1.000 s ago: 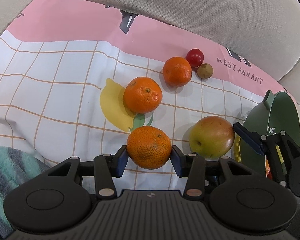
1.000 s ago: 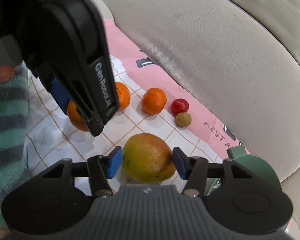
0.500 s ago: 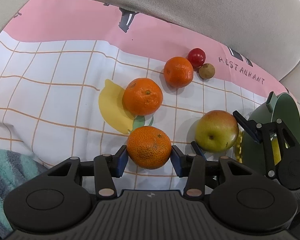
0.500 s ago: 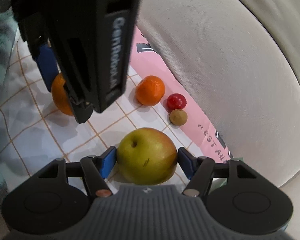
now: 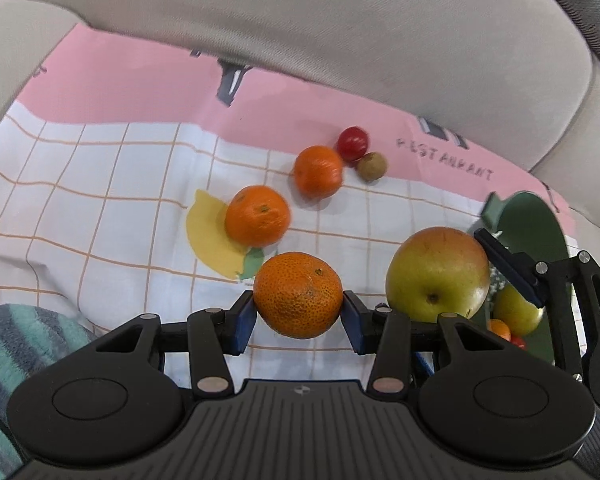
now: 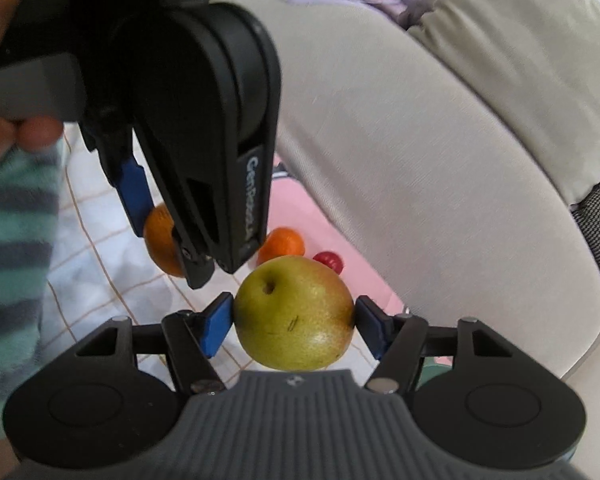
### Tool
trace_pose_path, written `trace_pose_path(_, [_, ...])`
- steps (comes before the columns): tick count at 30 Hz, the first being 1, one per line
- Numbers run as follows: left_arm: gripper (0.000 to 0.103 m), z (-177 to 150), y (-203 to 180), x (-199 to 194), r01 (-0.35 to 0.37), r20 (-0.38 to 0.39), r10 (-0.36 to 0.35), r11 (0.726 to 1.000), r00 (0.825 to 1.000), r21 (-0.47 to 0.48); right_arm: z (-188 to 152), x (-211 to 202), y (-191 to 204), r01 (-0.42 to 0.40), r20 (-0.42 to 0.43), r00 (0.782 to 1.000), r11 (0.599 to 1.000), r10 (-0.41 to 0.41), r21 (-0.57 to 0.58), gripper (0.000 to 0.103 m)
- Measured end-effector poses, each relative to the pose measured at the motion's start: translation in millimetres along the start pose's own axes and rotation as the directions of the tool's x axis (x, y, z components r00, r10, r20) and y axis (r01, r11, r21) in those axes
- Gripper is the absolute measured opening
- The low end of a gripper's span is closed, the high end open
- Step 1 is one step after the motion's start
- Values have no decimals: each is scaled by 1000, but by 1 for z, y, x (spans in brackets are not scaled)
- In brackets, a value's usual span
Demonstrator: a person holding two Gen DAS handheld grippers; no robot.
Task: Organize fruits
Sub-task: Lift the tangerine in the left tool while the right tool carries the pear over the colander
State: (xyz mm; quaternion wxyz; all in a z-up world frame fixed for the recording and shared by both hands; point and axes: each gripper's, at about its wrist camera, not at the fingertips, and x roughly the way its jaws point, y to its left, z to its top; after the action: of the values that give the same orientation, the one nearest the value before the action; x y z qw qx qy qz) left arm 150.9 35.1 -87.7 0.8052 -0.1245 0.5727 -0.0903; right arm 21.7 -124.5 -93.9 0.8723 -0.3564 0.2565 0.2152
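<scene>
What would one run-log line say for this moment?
left tool: shut on tangerine | right tool: shut on apple | green bowl: nearby

We see our right hand-held gripper with its blue pads pressed on either side of a yellow-green apple, stem hollow turned up and toward us. Above and to the left, our left hand-held gripper fills much of the view, clamping a mandarin that is half hidden behind its finger. Beyond the apple lie another mandarin and a small red fruit on the pink-and-checked cloth, beside a beige sofa cushion.
</scene>
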Motion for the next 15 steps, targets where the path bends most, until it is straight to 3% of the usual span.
trace_pose_path(15, [51, -16, -72, -26, 47, 47, -55, 987, 997, 156, -36, -47, -38, 59, 0, 998, 991, -60, 116, 63])
